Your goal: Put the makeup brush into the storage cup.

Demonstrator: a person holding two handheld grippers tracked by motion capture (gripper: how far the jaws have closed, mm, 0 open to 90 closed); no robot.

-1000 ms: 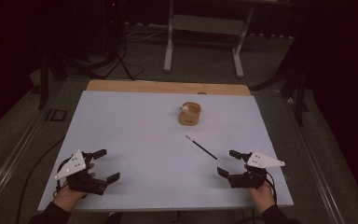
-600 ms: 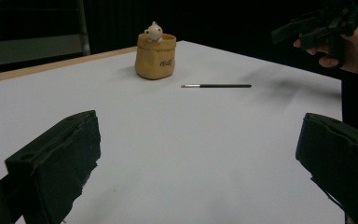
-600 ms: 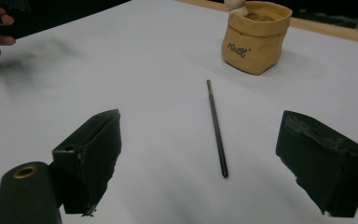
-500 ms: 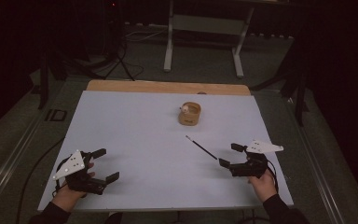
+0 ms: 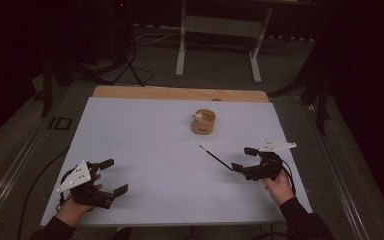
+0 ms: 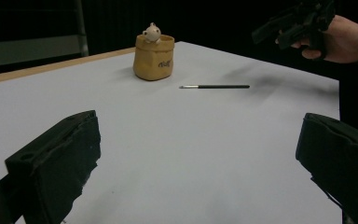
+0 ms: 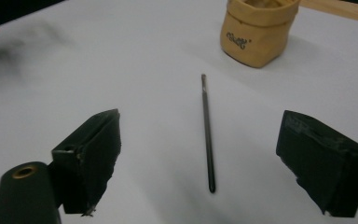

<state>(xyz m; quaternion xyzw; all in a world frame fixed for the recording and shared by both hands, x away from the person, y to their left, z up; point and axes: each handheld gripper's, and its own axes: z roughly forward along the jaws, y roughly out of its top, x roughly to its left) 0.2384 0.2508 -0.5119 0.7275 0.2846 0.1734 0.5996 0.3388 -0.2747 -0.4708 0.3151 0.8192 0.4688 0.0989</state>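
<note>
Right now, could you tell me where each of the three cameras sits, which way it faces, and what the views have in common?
High view: above the person's side, looking forward and down on the white table; forearms, left gripper and right gripper show.
Left gripper view: low on the left gripper, facing across toward the tan pouch; its open jaws and the other hand show.
Right gripper view: on the right gripper, looking down along the thin black brush; its open jaws show.
Shared: all three show brush and pouch.

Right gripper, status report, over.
Right gripper open, jaws astride the thin black stick. Stick flat on table. Left gripper open, apart. Nothing in the way.
</note>
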